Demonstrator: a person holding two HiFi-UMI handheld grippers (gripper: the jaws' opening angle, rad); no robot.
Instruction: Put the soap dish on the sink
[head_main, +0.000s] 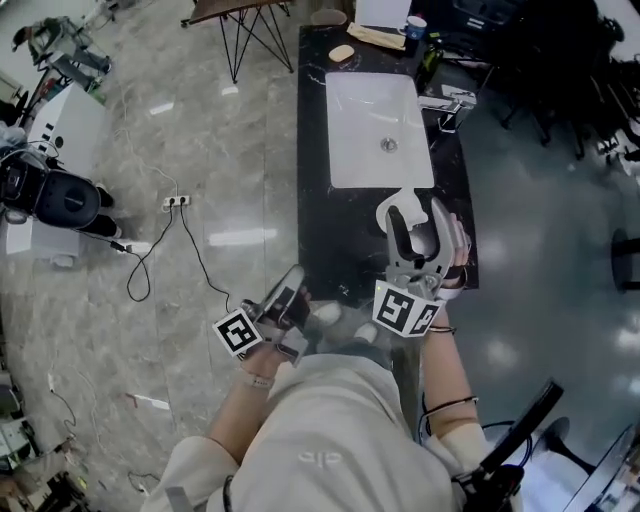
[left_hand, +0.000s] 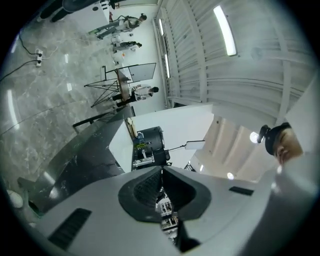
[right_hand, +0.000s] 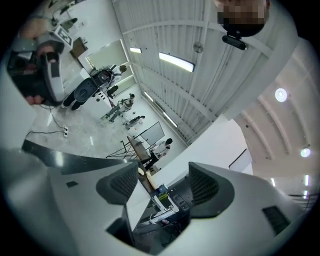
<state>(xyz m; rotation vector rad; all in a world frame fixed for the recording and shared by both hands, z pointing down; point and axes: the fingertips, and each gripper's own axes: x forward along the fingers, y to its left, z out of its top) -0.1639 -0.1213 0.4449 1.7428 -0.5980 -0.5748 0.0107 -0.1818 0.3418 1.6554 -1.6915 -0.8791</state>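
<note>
At the far end of the black counter (head_main: 312, 180), at about eleven o'clock from the white sink (head_main: 365, 150), a small tan oval is seen and is taken to be the soap dish (head_main: 342, 53) (too small for its material to be told). It is laid flat on the stone, with its long axis running roughly from nine to three o'clock in the head view. It is judged to be light and rigid, perhaps slick at the rim, so a hold across the short axis, on both long edges, is advised. The right gripper (head_main: 413, 215) is held over the near counter at the sink's six o'clock, its jaws spread with nothing between them. The left gripper (head_main: 296, 278) is held low at about seven o'clock, its jaws pressed together and empty.
</note>
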